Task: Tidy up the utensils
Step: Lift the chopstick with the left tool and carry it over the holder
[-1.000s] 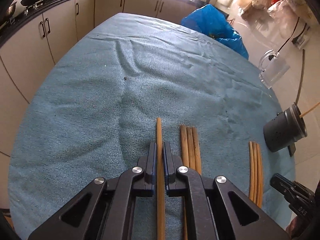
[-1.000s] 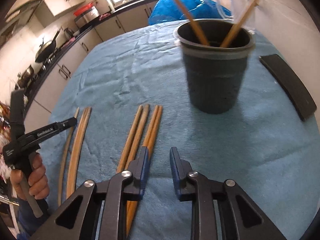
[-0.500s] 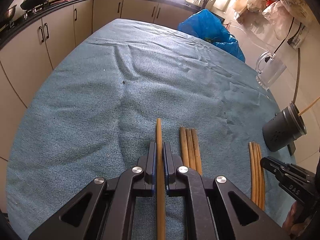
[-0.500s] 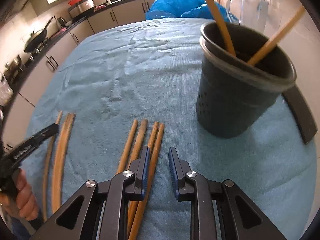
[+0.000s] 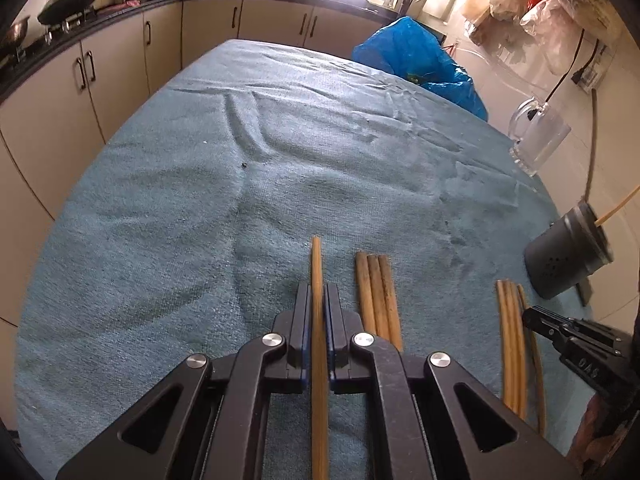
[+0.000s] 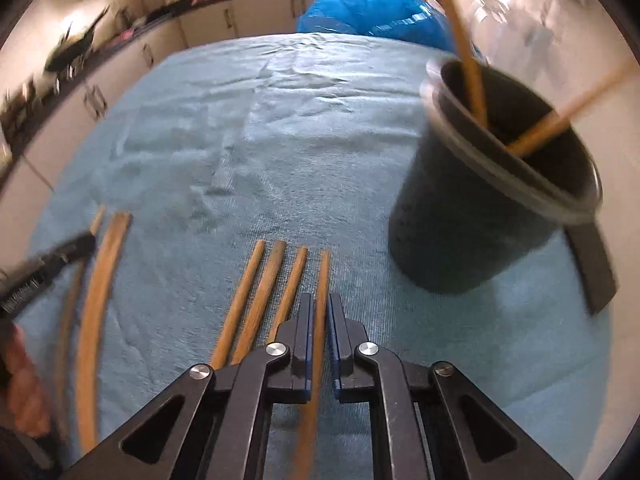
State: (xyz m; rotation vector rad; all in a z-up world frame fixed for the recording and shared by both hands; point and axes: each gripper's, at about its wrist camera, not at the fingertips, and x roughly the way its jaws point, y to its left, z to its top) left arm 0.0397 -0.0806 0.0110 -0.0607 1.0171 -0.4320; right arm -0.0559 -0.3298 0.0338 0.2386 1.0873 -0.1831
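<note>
Beside the dark holder, two chopsticks already stand inside; seven lie on the cloth. Left gripper and right gripper each pinch one chopstick.

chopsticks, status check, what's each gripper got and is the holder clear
Left gripper shut on one chopstick. Right gripper shut on another chopstick. Dark holder beside it, two sticks inside, path unobstructed.

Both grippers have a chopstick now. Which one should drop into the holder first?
Right, probably. The right gripper has its jaws closed on a chopstick with the dark holder close ahead. From the left gripper, the holder sits far off to the side.
</note>
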